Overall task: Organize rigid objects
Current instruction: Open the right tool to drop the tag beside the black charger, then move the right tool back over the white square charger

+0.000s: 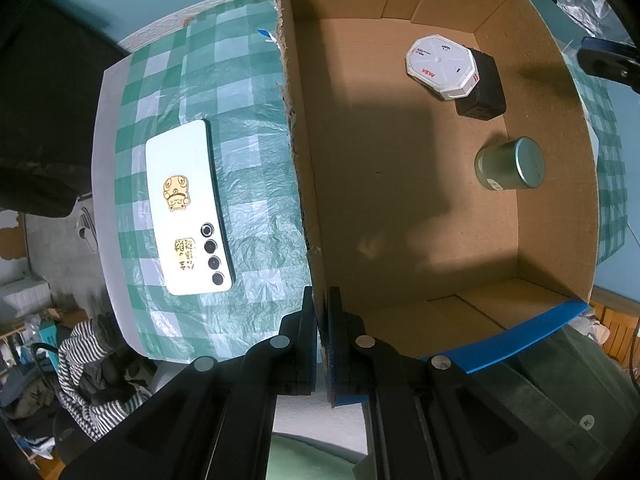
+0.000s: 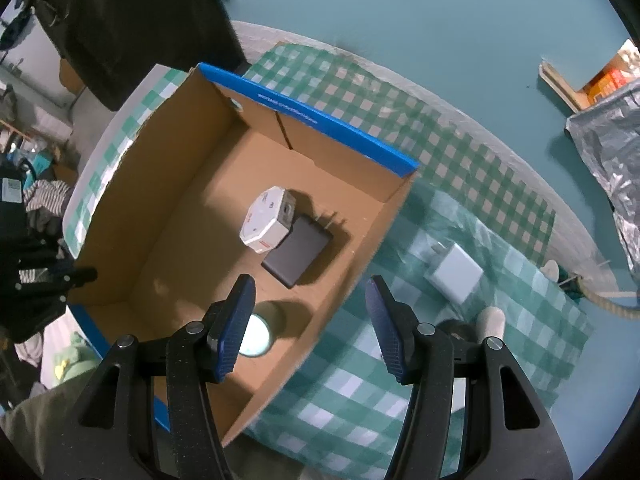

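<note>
fingers of the left gripper (image 1: 322, 340) sit nearly together, pinching the torn cardboard wall of the box (image 1: 308, 216) between them, one finger outside and one inside the wall. the right gripper (image 2: 312, 328) is spread wide with nothing between its blue ribbed pads (image 2: 236, 320); it hangs above the box's near right wall (image 2: 352, 280), one finger over the interior and the other over the tablecloth (image 2: 360, 380). just beyond the left gripper, outside the box on the green and white checked cloth, a white phone (image 1: 188, 208) lies face down, four round lenses in a row along one edge and two gold stickers on its back, one a cartoon figure and one with characters too small to read. inside the box, a round green tin (image 1: 510, 164) lies near the right wall; in the right wrist view its pale lid (image 2: 254, 336) shows just behind the left finger. farther in, a white octagonal case (image 1: 442, 66) with red lettering that looks like "msa" leans on a black charger (image 1: 482, 88), the two touching; the charger's prongs point toward the far wall. outside the box on the right, a white plug adapter (image 2: 454, 270) rests on the cloth, well apart from the box. the box's far rim is blue (image 2: 320, 128) with white print that cannot be made out. beyond the table, a crinkled silver bag (image 2: 612, 148) sits at the far right.
</note>
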Motion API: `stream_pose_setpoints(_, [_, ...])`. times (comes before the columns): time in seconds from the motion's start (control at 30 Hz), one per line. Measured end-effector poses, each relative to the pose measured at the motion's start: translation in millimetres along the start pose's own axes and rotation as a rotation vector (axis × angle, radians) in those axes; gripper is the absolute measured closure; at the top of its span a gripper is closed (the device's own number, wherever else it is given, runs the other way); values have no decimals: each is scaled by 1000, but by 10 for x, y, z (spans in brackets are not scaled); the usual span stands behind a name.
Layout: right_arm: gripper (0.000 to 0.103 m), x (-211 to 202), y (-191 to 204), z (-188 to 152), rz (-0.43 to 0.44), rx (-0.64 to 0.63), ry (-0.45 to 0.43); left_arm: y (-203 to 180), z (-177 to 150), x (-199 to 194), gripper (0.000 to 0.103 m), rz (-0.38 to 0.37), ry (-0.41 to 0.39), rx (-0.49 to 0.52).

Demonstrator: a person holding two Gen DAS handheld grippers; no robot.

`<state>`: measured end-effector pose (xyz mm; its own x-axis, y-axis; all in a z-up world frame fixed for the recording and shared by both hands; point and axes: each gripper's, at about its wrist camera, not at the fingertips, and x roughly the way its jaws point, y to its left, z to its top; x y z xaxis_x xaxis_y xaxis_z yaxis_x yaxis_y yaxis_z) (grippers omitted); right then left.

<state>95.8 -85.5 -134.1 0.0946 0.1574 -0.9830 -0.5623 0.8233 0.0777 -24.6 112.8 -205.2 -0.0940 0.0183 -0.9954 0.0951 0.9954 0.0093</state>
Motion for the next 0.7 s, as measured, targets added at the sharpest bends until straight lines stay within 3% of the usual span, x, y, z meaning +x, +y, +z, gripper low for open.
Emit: stream_pose_setpoints(0.7, [42, -398, -542, -420, -75, 161, -2, 4, 19, -37, 99, 1, 0, 2])
